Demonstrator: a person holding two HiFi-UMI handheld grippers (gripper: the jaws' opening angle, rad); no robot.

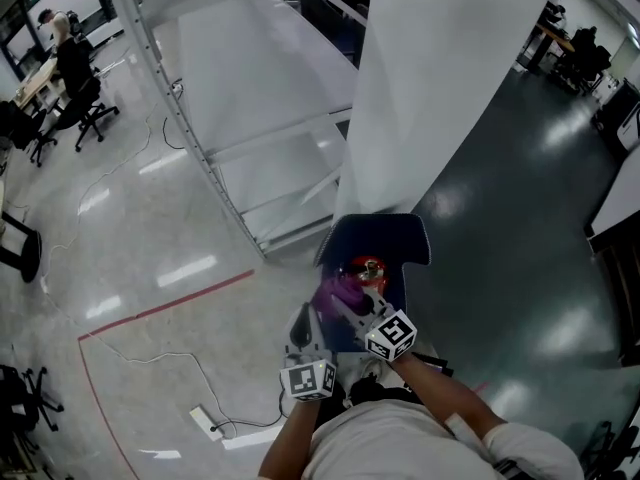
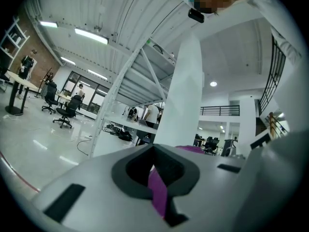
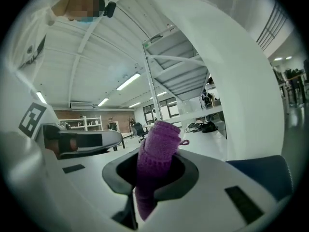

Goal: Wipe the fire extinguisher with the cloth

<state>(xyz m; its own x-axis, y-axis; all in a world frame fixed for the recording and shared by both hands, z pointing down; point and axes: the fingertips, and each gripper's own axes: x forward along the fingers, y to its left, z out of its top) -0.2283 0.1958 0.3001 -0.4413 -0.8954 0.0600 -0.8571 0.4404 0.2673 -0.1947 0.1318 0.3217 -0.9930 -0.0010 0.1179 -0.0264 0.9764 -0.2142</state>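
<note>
- On a dark blue seat point(image 1: 395, 233) just in front of the person stands the red fire extinguisher point(image 1: 368, 267). Only its top shows in the head view.
- The purple cloth point(image 3: 159, 144) hangs just beside the extinguisher's top, on its left in the head view. Whether it touches the red body cannot be told.
- The right gripper point(image 3: 155, 170) has its jaws clamped on a thick, rolled fold of the cloth, which sticks up past the dark pads.
- The left gripper point(image 2: 155, 168) has its jaws closed on a thin strip of the same cloth, and more purple shows beyond them.
- Both grippers point the same way, close together, with their marker cubes point(image 1: 308, 379) nearest the person.
- The step in hand looks like readying the cloth at the extinguisher, and wiping contact does not seem to have begun.
- The next move probably calls for lowering the bunched cloth onto the red body and rubbing along it.
- One pair of jaws may need to let go so that the cloth can spread out, and the extinguisher could tip on the seat if pushed sideways.
- No brand, label or lettering can be read on the extinguisher, the cloth or the seat.
- The cubes carry only black-and-white square patterns.
</note>
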